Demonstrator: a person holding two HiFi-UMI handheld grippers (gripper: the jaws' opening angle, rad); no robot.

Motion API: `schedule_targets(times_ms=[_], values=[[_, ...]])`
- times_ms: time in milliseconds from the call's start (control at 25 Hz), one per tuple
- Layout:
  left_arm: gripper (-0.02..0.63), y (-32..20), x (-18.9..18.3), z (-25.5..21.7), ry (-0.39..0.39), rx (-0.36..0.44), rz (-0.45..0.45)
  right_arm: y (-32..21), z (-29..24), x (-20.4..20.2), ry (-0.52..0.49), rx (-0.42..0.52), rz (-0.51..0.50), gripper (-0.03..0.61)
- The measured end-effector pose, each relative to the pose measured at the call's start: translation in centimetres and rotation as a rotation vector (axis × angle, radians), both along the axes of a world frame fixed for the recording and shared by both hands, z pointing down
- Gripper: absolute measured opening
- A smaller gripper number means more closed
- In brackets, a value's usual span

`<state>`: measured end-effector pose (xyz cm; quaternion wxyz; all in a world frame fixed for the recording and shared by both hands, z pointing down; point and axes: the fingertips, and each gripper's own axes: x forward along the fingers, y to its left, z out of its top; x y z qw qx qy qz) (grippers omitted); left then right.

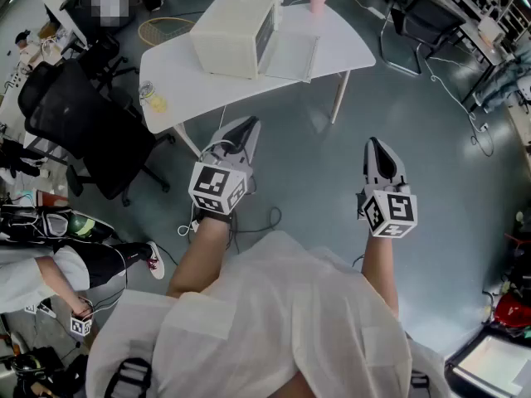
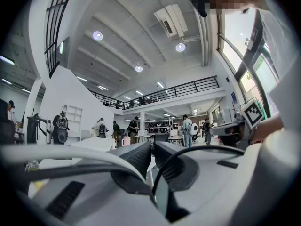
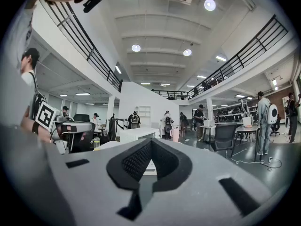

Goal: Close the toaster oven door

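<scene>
- The toaster oven (image 1: 236, 30) stands about midway along the counter (image 1: 353, 46), toward its far edge, with its front facing the counter's right end.
- The door (image 1: 292, 56) is dropped open and lies about level over the counter's right half. Its long axis, the hinge line, runs from the near edge toward the far edge, and its free edge points to the right end.
- My left tool (image 1: 243, 133) has its jaws together with nothing between them. It is held level off the counter's near edge, over the floor, touching nothing.
- My right tool (image 1: 378, 152) also has its jaws together and is empty. It sits farther back from the near edge, toward the right end.
- Key relation: the door lies ahead of both tools, and the left tool is nearer. I judge the right tool better placed for the free edge, which must swing up and leftward.
- The closing has not yet begun.
</scene>
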<state>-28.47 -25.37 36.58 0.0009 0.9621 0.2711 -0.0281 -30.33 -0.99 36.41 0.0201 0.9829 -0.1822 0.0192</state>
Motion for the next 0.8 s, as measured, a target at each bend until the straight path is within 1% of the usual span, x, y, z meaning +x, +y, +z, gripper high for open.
schedule_targets(times_ms=[480, 800], values=[[0.02, -1.8, -0.4, -0.4, 0.002, -0.004, -0.017, -1.5, -0.2, -0.1, 0.001, -0.021, -0.022, 0.002], [0.02, -3.1, -0.8, -0.1, 0.0, -0.026, -0.045, -2.1, 0.4, 0.1, -0.01, -0.031, -0.035, 0.002]])
